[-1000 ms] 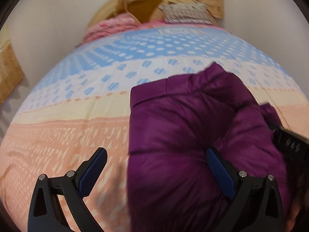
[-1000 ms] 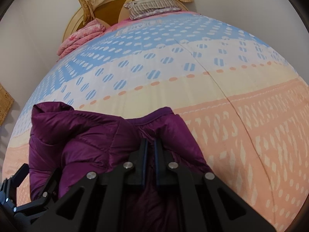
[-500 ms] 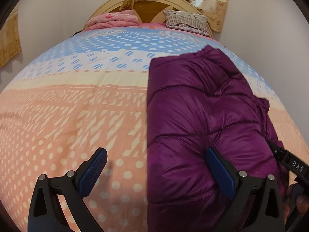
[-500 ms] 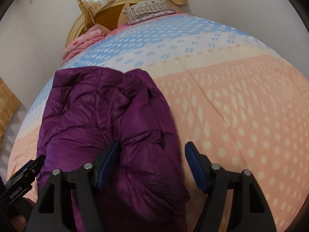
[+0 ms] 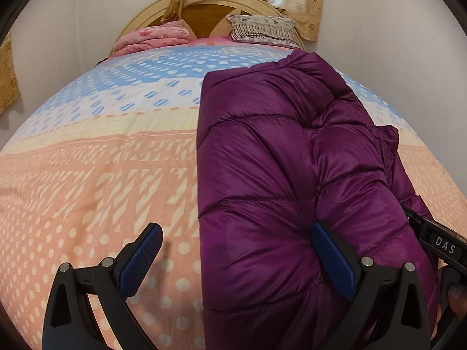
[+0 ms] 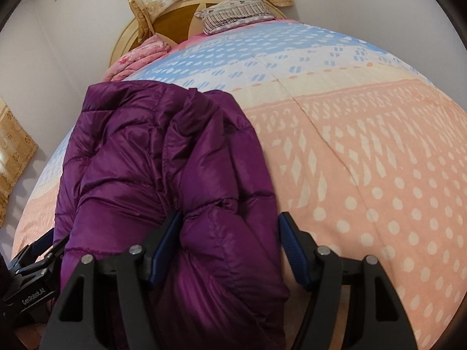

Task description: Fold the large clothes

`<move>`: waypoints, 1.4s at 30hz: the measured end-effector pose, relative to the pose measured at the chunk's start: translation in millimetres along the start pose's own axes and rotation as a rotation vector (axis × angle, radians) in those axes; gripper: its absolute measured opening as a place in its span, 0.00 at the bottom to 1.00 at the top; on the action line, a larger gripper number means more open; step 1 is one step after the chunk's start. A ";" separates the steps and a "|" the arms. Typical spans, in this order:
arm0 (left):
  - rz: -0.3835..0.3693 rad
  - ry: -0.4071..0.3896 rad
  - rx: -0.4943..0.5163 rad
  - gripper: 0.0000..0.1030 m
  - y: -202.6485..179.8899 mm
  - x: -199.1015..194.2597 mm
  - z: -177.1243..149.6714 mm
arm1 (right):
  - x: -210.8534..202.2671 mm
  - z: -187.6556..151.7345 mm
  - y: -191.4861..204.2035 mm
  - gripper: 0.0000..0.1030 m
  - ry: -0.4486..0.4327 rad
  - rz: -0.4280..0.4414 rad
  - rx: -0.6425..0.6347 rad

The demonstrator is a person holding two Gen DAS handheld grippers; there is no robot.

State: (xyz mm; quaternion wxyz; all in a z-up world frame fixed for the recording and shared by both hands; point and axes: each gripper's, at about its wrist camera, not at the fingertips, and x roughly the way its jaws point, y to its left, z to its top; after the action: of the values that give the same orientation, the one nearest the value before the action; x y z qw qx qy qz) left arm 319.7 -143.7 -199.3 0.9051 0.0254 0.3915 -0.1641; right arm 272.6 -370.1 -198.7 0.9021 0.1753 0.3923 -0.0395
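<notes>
So my right gripper sat low over the near end of the purple puffer jacket, jaws apart but closing in, a puffy fold between them and the pads not yet pinching it. The left gripper hung wide open and empty, one finger over the jacket's left edge, the other over bare bedspread. I figured the trick was biting deep into that slippery padding, both layers, or it'd squirt out. The jacket lay lengthwise down the bed, already doubled over. Further back, a pink quilt and striped pillow by the headboard, well clear
</notes>
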 end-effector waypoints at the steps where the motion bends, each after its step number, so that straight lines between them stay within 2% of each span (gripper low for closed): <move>1: -0.013 0.001 0.001 0.96 0.2 0.2 -0.2 | -0.4 -0.6 1.4 0.59 0.000 0.008 -0.007; 3: -0.034 -0.003 0.012 0.92 -0.9 -0.2 -0.8 | 0.9 -0.1 1.6 0.52 0.003 0.025 -0.010; 7: -0.057 -0.024 0.050 0.74 -10.5 -3.3 -2.5 | 2.8 0.7 0.5 0.47 0.009 0.049 -0.007; 12: -0.044 -0.039 0.075 0.69 -18.7 -6.1 -3.5 | 3.1 0.0 2.6 0.42 0.012 0.063 -0.011; 15: -0.049 -0.054 0.094 0.60 -22.6 -10.5 -5.9 | 1.4 -1.2 4.1 0.38 0.004 0.069 -0.019; 16: -0.049 -0.063 0.108 0.54 -25.4 -12.9 -6.2 | 0.5 -1.7 4.7 0.37 0.001 0.071 -0.022; 18: -0.036 -0.084 0.129 0.45 -33.0 -18.5 -7.6 | -3.5 -4.1 9.0 0.26 -0.015 0.084 -0.041; 19: -0.028 -0.096 0.144 0.39 -36.0 -22.1 -8.1 | -5.5 -5.1 11.3 0.25 -0.023 0.083 -0.052; 22: -0.029 -0.119 0.164 0.30 -35.6 -34.5 -7.4 | -11.8 -6.2 13.5 0.21 -0.046 0.091 -0.056; 28: -0.017 -0.166 0.201 0.27 -31.8 -69.2 -4.6 | -34.2 -12.7 20.6 0.18 -0.082 0.153 -0.036; 32: -0.012 -0.184 0.192 0.25 -25.1 -90.2 -5.6 | -51.9 -14.9 35.3 0.17 -0.102 0.194 -0.064; 42: 0.006 -0.241 0.150 0.22 7.6 -133.6 -4.4 | -60.0 -16.0 71.4 0.17 -0.117 0.263 -0.105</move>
State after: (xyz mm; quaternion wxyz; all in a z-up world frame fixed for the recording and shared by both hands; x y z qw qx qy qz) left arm 233.6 -98.8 -107.2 0.9416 0.0744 0.2664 -0.1920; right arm 235.1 -301.7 -145.1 0.9287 0.1753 0.3144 0.0894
